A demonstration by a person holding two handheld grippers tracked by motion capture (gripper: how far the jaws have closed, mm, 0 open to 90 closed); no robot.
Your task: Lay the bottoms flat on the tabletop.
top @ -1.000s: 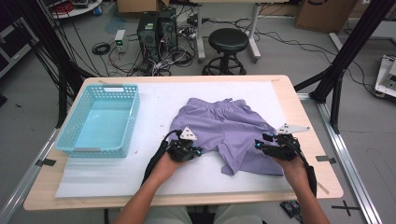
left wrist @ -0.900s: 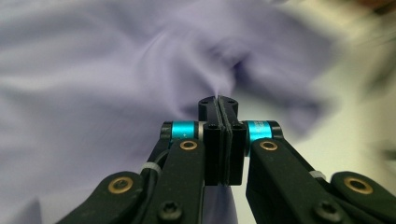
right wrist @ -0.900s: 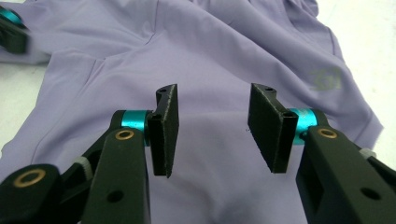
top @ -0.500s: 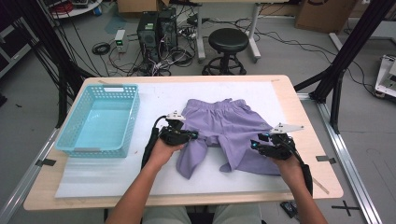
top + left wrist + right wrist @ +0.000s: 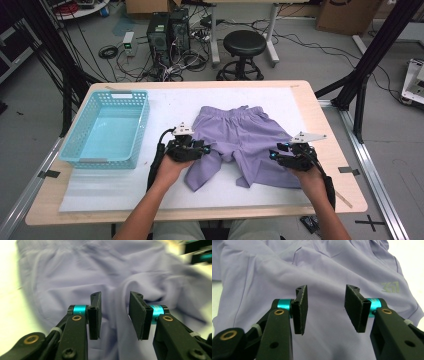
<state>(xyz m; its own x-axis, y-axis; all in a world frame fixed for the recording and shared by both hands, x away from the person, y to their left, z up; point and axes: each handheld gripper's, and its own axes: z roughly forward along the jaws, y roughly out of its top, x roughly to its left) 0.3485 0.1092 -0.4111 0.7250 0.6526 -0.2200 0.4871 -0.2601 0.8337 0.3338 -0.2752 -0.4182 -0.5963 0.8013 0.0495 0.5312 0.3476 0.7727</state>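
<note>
A pair of lilac shorts (image 5: 240,132) lies on the white mat, waistband at the far side. Its left leg is gathered into a narrow flap that points toward me. My left gripper (image 5: 202,149) hovers at that leg's left edge. Its jaws have just been opening and stand apart over the rumpled cloth (image 5: 75,277), with nothing pinched between the pads (image 5: 115,315). My right gripper (image 5: 275,152) rests at the right leg's hem, open (image 5: 325,312) above smooth fabric (image 5: 324,270) with a grey logo (image 5: 390,287).
A light blue plastic basket (image 5: 80,156) stands on the table's left side. The white mat (image 5: 165,105) covers most of the wooden tabletop (image 5: 330,130). Beyond the far edge are a black stool (image 5: 244,45) and computer cases with cables.
The left hand shifted left and up, and the shorts' left leg went from spread flat to a narrow folded flap. The left jaws now stand apart. The right hand has kept still.
</note>
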